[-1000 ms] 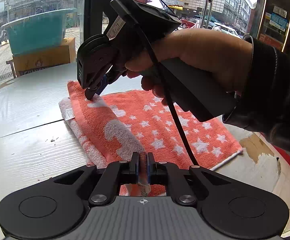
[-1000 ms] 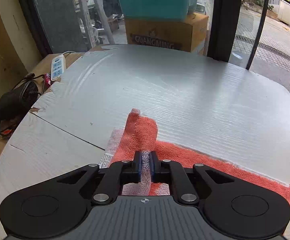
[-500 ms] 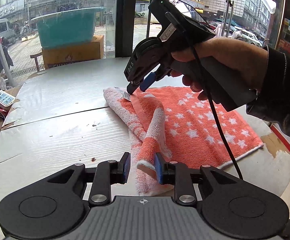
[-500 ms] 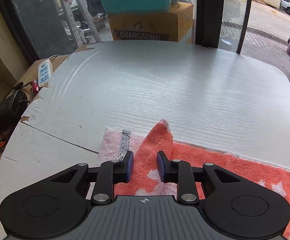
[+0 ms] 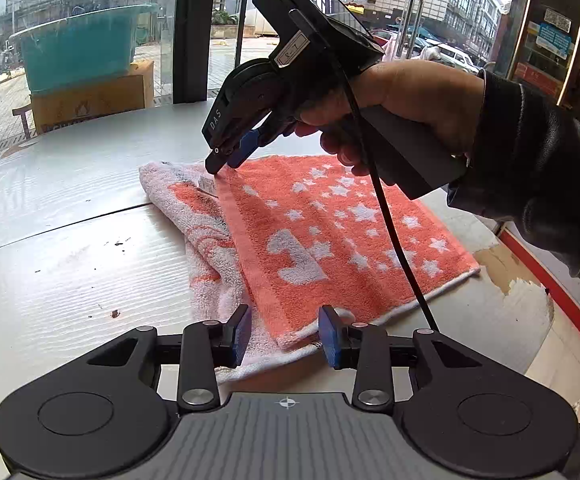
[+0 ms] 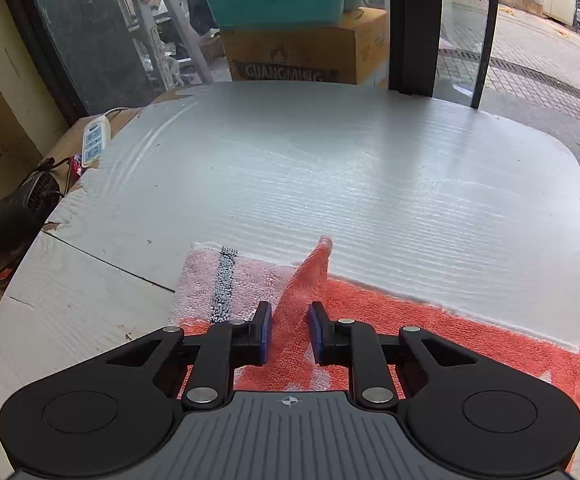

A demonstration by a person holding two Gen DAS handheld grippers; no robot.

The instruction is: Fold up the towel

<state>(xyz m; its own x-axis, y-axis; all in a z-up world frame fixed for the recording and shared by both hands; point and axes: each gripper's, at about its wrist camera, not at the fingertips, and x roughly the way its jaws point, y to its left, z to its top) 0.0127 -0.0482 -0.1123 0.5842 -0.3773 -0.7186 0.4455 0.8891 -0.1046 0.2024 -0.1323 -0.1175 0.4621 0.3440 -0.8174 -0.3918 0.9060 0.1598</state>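
An orange towel with white stars lies folded on the grey table, its pale underside showing along the left edge. My left gripper is open, its blue pads either side of the towel's near corner, which lies flat. My right gripper is over the towel's far corner, by the white label. In the right wrist view my right gripper is open, and an orange towel flap stands upright between its pads.
A teal tub on a cardboard box stands beyond the table's far edge. A power strip and a black device sit off the table's left side. The table's right edge is chipped.
Both grippers were shut on towel corners a second ago and have opened wide. The top layer has dropped onto the towel, and the left gripper has drawn back.
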